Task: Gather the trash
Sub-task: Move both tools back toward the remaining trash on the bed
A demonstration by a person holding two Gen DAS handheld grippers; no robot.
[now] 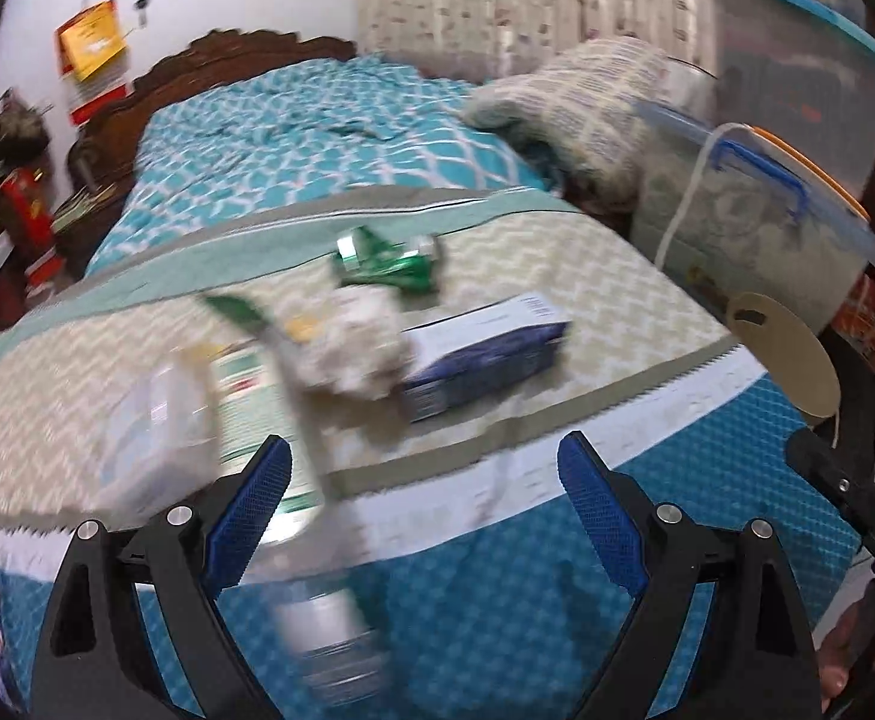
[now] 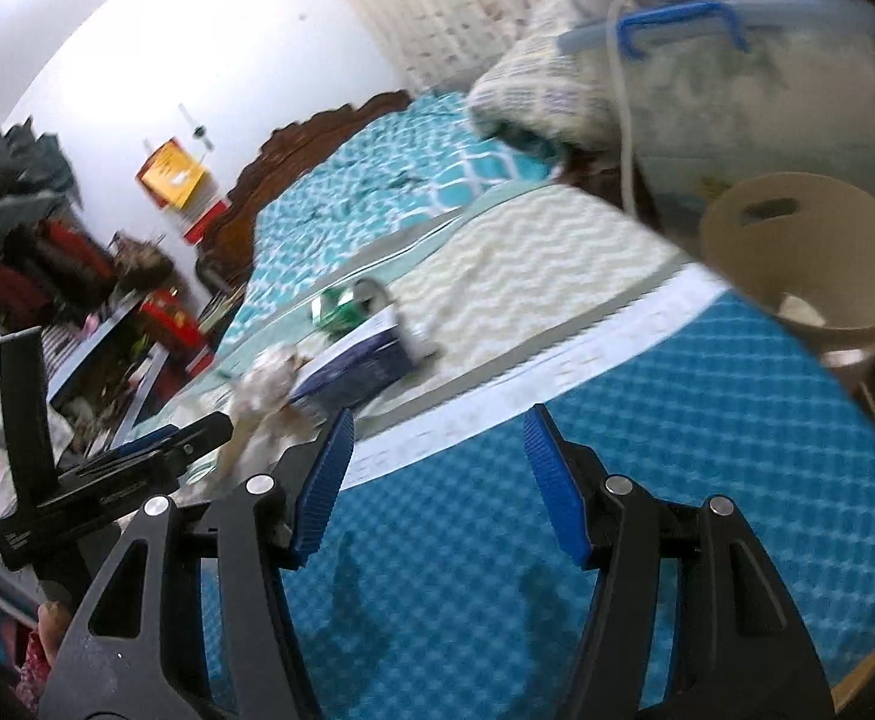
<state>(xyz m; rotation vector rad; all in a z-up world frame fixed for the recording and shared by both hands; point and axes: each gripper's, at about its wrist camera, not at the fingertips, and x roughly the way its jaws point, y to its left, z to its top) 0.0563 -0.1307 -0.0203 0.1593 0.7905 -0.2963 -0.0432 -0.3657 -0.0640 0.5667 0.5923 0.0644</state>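
Since the crumpled paper wad point(image 1: 359, 342) ahead of the wide-open, empty left gripper point(image 1: 422, 516) looks light and squashy, pinch its middle; right gripper point(image 2: 437, 474) also apart.

Left wrist view: looks forward between its fingers, close over the mattress point(image 1: 557, 324) edge.
Right wrist view: tilted, lower, beside the bin point(image 2: 809, 258).
Shared: box point(image 1: 485, 354), mattress top, headboard point(image 2: 317, 132) beyond.

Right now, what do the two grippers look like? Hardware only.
Both match. The left gripper and the right gripper have black angular linkage arms with triangular cutouts, round silver pivot pins, and jaws faced with blue ribbed pads. In the right wrist view, the left unit shows as a black body with pale lettering, too blurred to read. No cables visible. Bare fingers show at frame edges; no sleeves visible.
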